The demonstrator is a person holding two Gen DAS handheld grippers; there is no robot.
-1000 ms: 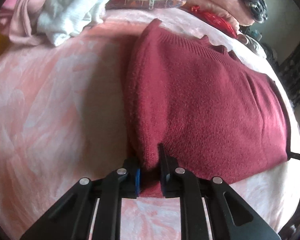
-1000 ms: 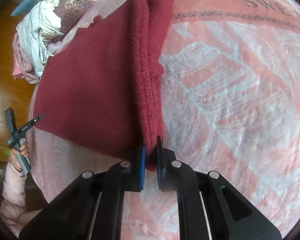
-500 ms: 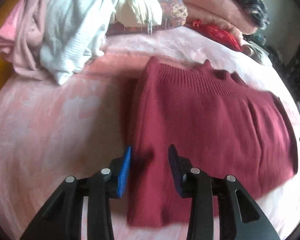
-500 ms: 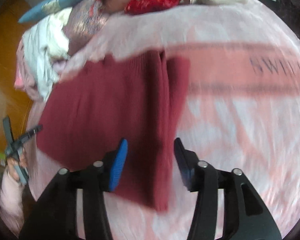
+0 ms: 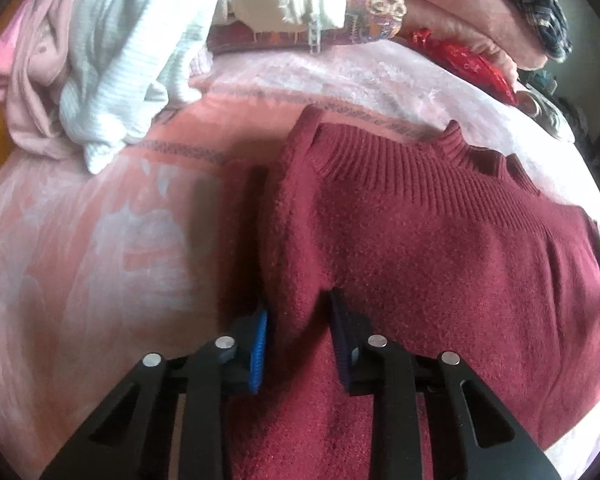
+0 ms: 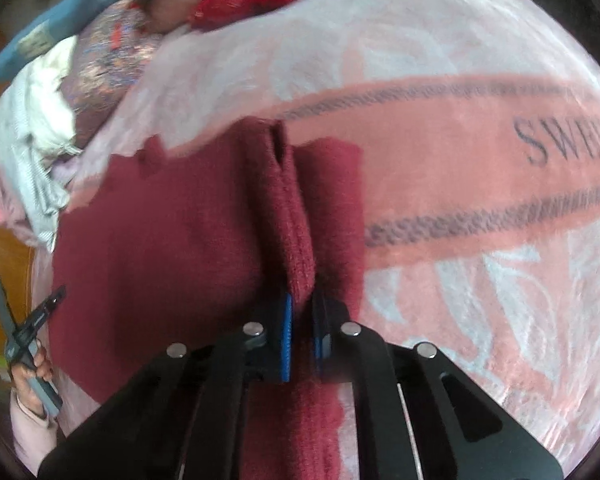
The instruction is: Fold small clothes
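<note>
A dark red knitted sweater (image 5: 440,264) lies on a pink patterned blanket (image 5: 92,248), folded lengthwise, its ribbed collar at the far end. My left gripper (image 5: 298,328) has closed on a raised ridge of the sweater's left folded edge. In the right wrist view the same sweater (image 6: 172,248) lies left of centre. My right gripper (image 6: 302,330) is shut on a pinched ridge of its right side, next to a folded strip of the sweater (image 6: 336,200). The left gripper also shows in the right wrist view (image 6: 24,328), at the far left.
A pile of unfolded clothes (image 5: 112,52), white, pink and patterned, lies at the far end of the bed. Stacked pink blankets (image 5: 460,4) and a red bag (image 5: 472,64) lie at the back right. The blanket (image 6: 480,240) extends to the right of the sweater.
Both grippers let go of the sweater's near edge, opened, moved forward over it, and have now closed on raised folds farther up the sweater.
</note>
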